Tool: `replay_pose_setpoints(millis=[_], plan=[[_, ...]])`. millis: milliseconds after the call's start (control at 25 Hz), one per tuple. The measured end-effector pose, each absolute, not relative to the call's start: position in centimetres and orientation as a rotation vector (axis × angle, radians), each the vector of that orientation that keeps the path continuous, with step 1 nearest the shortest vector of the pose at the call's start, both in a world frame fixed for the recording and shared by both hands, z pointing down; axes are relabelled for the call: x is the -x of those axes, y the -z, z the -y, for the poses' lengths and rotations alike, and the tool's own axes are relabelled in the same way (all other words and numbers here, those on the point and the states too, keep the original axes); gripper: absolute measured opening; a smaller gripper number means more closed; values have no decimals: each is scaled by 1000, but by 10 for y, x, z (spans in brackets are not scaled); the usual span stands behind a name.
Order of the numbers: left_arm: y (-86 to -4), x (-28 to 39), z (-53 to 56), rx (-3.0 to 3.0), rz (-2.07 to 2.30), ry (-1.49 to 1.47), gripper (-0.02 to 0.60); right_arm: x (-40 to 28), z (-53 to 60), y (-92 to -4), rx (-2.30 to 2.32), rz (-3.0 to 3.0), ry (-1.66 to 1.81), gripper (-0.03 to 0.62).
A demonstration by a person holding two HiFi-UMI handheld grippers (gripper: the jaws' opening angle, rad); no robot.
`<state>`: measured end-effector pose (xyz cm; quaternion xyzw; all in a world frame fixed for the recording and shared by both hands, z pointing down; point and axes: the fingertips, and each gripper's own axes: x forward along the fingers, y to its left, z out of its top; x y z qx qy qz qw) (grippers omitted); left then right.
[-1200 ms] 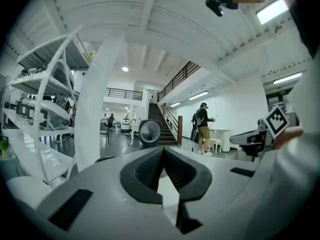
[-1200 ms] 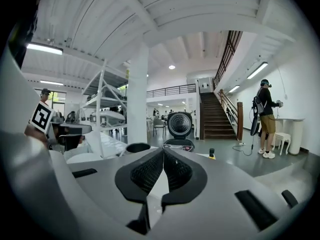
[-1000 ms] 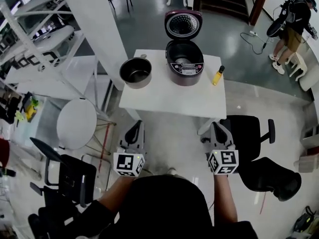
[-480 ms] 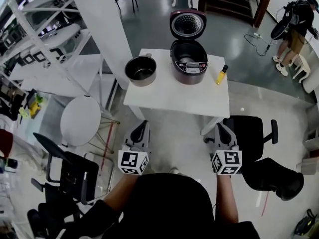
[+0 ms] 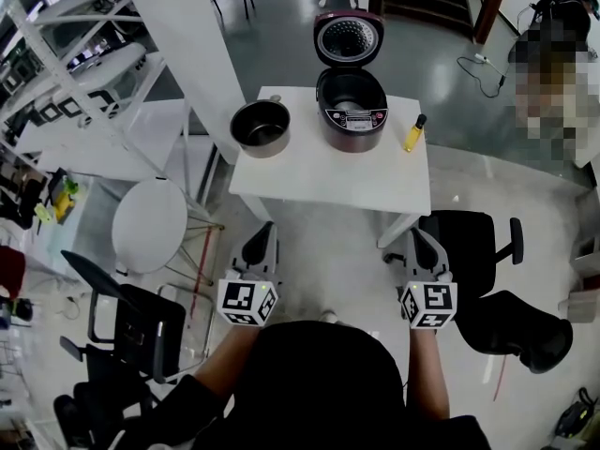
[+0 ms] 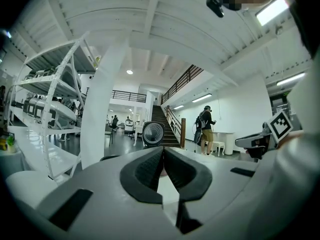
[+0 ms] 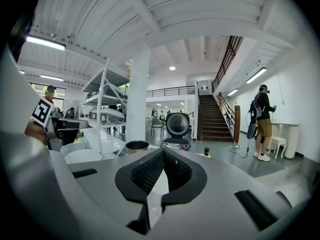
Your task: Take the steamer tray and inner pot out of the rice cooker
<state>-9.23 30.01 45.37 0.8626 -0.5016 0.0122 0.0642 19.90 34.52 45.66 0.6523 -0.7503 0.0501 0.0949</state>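
Left gripper (image 5: 267, 234), right gripper (image 5: 418, 238): closed, empty, seemingly well short of table (image 5: 328, 187) edge.

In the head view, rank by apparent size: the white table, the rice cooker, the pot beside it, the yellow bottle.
1. White table, largest.
2. Rice cooker, lid open.
3. Pot.
4. Yellow bottle, smallest.
All three stand on the one table, so nearness hardly skews this.
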Motion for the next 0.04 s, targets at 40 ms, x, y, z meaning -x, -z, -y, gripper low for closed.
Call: replay_pose_setpoints(millis=[40], plan=[[-454, 92, -300, -2602, 1513, -37, 6, -199, -345, -457, -1936, 2225, -151, 2]])
